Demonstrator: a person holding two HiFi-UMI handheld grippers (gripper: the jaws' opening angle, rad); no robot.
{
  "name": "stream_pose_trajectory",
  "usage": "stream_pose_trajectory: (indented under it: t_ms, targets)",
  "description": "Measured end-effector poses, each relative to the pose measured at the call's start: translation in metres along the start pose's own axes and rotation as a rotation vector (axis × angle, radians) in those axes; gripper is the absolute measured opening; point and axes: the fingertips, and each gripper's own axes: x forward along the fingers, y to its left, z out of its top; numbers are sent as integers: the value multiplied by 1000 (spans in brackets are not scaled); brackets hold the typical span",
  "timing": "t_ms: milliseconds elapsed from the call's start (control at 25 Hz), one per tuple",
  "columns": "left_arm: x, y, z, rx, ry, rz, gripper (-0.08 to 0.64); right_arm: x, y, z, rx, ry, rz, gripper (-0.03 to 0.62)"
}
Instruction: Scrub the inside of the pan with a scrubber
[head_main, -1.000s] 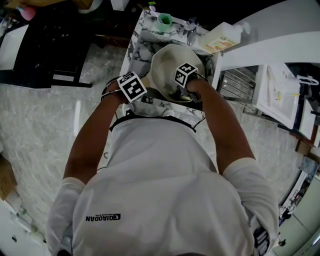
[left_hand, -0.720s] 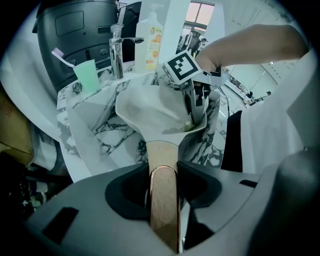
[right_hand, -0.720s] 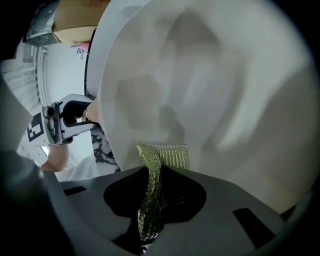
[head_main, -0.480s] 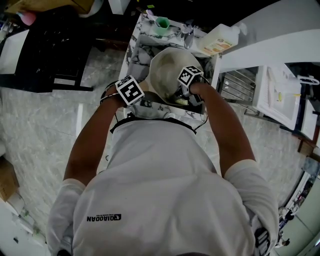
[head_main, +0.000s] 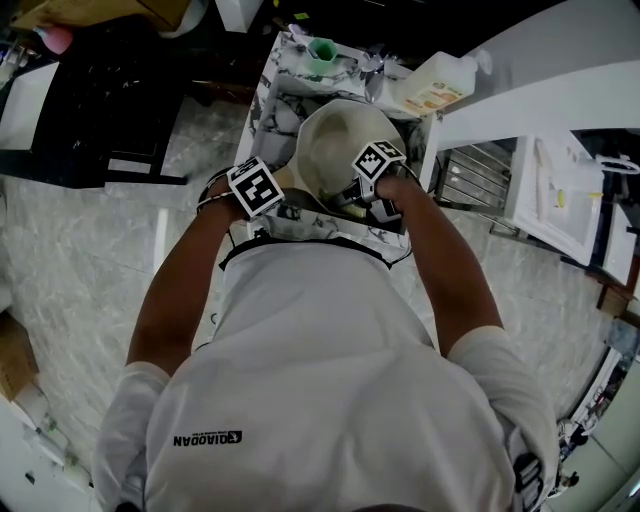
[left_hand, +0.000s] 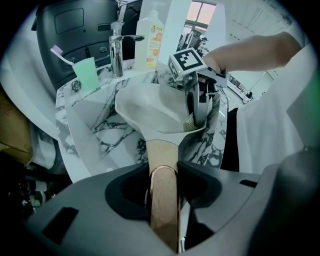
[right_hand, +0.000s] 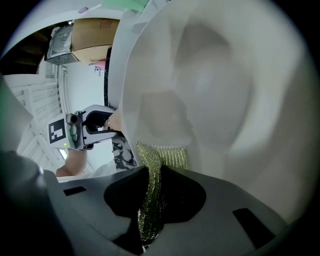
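A cream pan (head_main: 335, 140) sits tilted over the marble sink (head_main: 272, 105). My left gripper (left_hand: 163, 172) is shut on the pan's wooden, copper-tipped handle (left_hand: 161, 155); its marker cube (head_main: 253, 187) shows left of the pan. My right gripper (right_hand: 154, 172) is shut on a glittery yellow-green scrubber (right_hand: 162, 157), which is pressed against the pan's pale inner wall (right_hand: 215, 90) near the near rim. In the left gripper view the right gripper (left_hand: 197, 105) reaches down into the pan (left_hand: 150, 107) at its right side. The left gripper (right_hand: 85, 129) also shows beyond the pan's edge.
A green cup with a toothbrush (left_hand: 86, 70), a chrome faucet (left_hand: 117, 47) and a soap bottle (left_hand: 150, 37) stand at the back of the sink. A wire rack (head_main: 470, 175) and white counter lie to the right. Dark furniture is at the left.
The right gripper with the scrubber has slid a little across the pan's inside toward the near rim. The left gripper and handle have drifted slightly left and nearer the person.
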Motion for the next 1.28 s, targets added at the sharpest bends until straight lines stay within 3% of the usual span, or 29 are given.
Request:
stream_pose_trajectory:
  t_ms: [240,440,720,840,1000,1160,1280]
  targets:
    - [-3,4,2,4,6,11,179,-3,2,0,-10,-12,42,87]
    - [10,-10,-8,-34,22,-62,179,-8,2,6,-78,-37,16,87]
    - [9,-8,-6,-40,19,-57,179,-47,-3,66,-214,-364,-96,87]
    - [8,-7,-7,-38,25,-50,179,-73,-11,98,-297,-525,-228,87]
    - [15,-13,-12,-57,27,-85,179,-114,-26,136,-470,-672,-531,87]
    - [15,-13,-12,-58,31,-85,179,-129,-44,152,-653,-640,-848,87]
    - [15,-13,-12,-58,29,-84,179,-121,-50,155,-757,-557,-967,87]
